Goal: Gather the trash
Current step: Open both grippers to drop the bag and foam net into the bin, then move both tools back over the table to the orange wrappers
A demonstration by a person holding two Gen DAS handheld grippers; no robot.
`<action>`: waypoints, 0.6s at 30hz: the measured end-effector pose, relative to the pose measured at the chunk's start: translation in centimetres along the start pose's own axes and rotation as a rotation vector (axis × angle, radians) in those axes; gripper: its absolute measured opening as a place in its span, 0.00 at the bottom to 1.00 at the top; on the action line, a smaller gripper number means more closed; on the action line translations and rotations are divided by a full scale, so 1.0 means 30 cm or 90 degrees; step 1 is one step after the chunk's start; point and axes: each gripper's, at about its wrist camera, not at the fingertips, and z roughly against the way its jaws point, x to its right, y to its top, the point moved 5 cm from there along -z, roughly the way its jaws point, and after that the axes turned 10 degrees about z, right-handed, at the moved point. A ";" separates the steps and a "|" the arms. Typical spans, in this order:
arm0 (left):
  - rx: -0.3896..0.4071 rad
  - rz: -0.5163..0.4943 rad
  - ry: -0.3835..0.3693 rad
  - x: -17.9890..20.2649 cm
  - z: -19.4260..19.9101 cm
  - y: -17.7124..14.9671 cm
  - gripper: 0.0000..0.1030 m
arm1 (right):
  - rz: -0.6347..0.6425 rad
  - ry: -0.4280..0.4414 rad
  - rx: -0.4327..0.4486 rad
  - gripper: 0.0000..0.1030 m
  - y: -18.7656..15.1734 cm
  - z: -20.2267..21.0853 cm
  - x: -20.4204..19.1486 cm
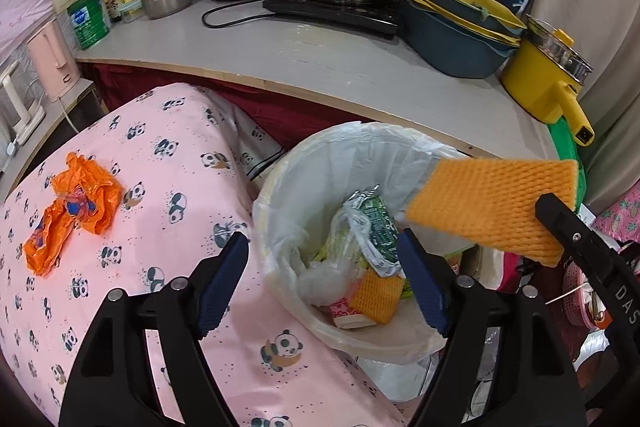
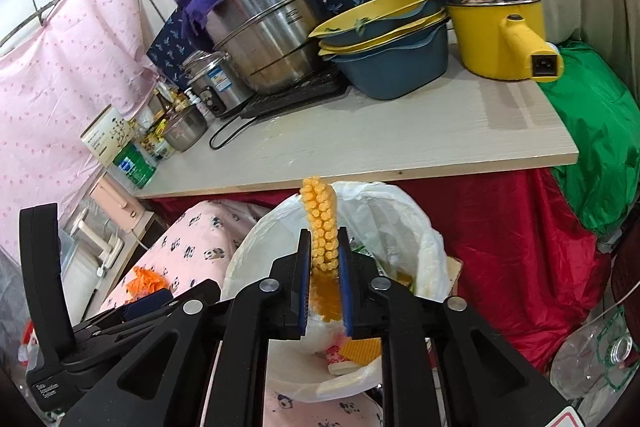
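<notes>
At the left of my left wrist view, a crumpled orange bag [image 1: 72,211] lies on the panda-print bed [image 1: 168,163]. My left jaws [image 1: 324,283] stand wide apart with nothing between them, over the lined trash bin [image 1: 280,195] at centre, which holds wrappers. To the right, my right jaws [image 2: 325,281] clamp an orange foam net [image 1: 492,203] above the bin's rim. The counter [image 1: 320,63] with pots runs across the upper frame.
</notes>
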 end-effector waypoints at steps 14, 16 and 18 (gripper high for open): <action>0.013 0.057 0.019 -0.177 0.070 -0.002 0.71 | 0.031 0.023 0.003 0.30 -0.003 0.010 -0.140; 0.018 0.066 0.024 -0.210 0.089 -0.006 0.71 | 0.041 0.030 0.002 0.31 -0.005 0.010 -0.173; 0.023 0.076 0.031 -0.248 0.105 -0.008 0.72 | 0.049 0.037 0.000 0.34 -0.007 0.010 -0.207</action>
